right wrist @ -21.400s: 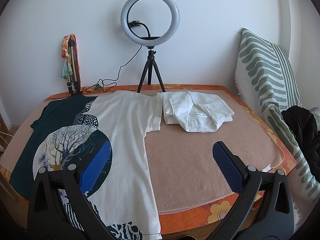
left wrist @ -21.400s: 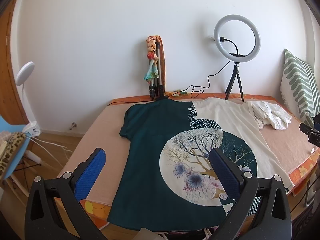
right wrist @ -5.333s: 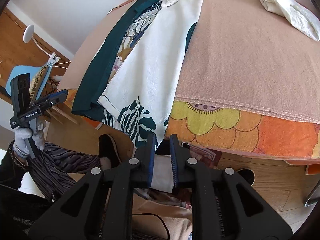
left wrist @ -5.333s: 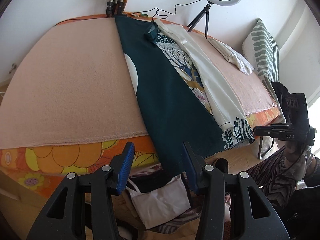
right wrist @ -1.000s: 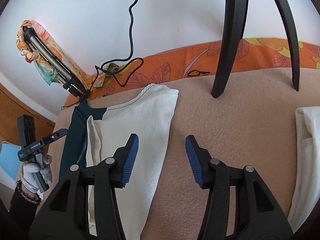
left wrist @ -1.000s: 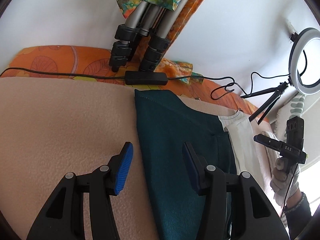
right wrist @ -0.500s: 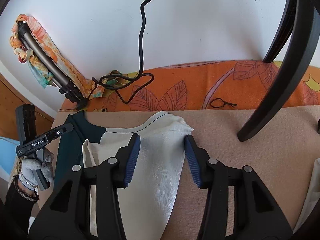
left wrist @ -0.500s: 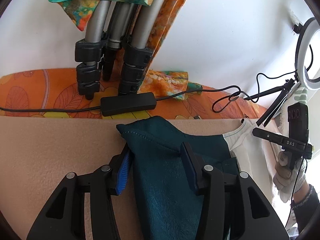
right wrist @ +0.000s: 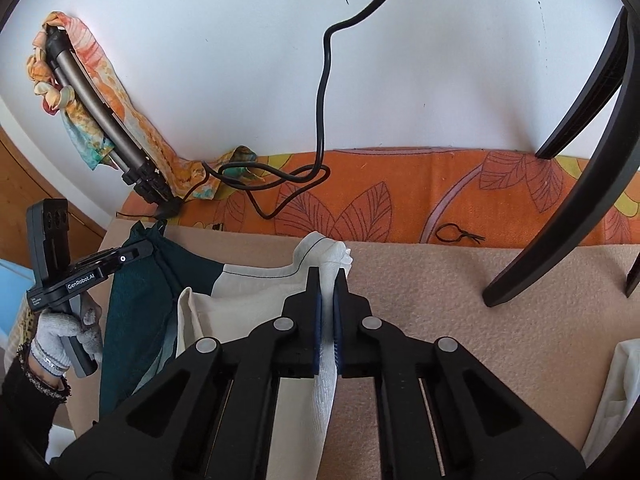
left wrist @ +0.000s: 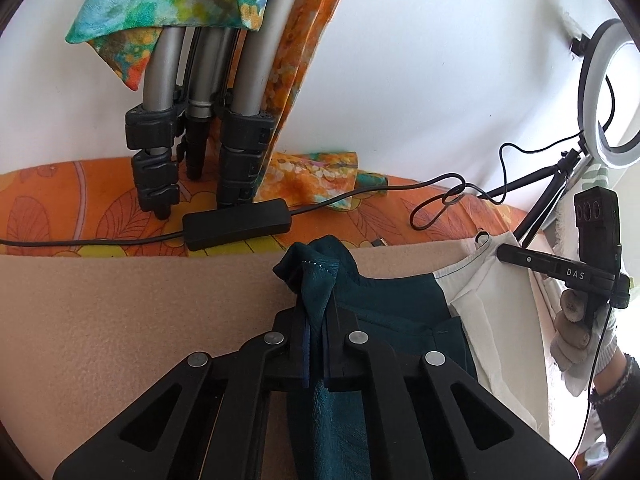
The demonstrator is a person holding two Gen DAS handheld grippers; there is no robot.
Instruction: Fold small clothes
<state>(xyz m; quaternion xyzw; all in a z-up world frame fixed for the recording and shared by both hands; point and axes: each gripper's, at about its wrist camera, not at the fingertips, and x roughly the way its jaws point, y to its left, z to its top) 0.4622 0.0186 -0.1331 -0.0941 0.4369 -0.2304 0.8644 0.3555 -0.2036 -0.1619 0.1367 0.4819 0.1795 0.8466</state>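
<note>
T-shirt (left wrist: 384, 308) lies on the beige blanket (left wrist: 120, 320) at the wall end, and you have your left gripper (left wrist: 316, 312) clenched on its teal corner at twelve o'clock, your right gripper (right wrist: 328, 280) clenched on its cream corner.

I read "DAS" on my right gripper (left wrist: 560, 270), right edge of left view; "GenRobot.AI" on my left gripper (right wrist: 86, 278), left edge of right view

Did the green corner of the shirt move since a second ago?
Yes. The shirt's green corner is bunched and lifted in the shut left gripper, now nearer the black cable box than before.
</note>
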